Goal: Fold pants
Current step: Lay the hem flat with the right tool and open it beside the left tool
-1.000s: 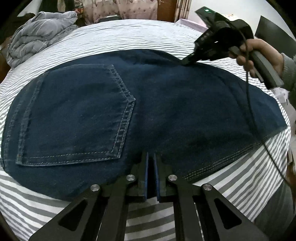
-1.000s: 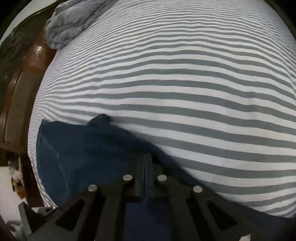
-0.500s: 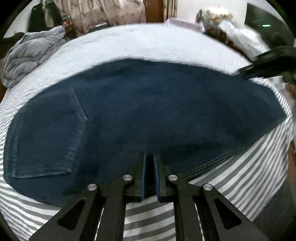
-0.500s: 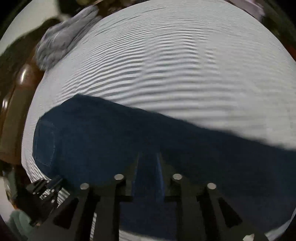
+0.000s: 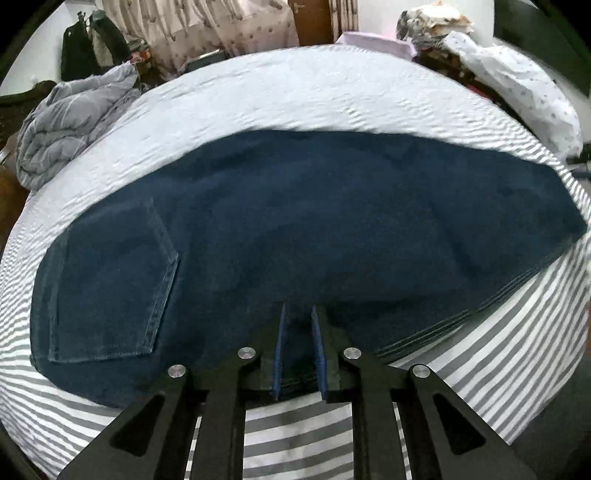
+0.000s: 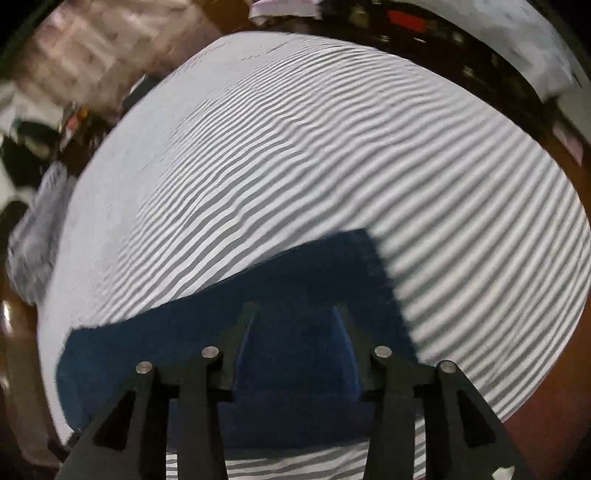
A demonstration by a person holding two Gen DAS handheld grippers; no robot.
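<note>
Overhanging pants (image 5: 295, 229) hem, both tools parted.

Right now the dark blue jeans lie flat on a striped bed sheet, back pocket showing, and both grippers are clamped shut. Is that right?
Not quite. The jeans do lie on the striped sheet, back pocket showing, but the right gripper is wide open in the right wrist view, the left gripper slightly open.

A home bedroom: striped bed (image 5: 295, 96), crumpled duvet (image 5: 70, 118), curtains (image 5: 207, 29).
</note>
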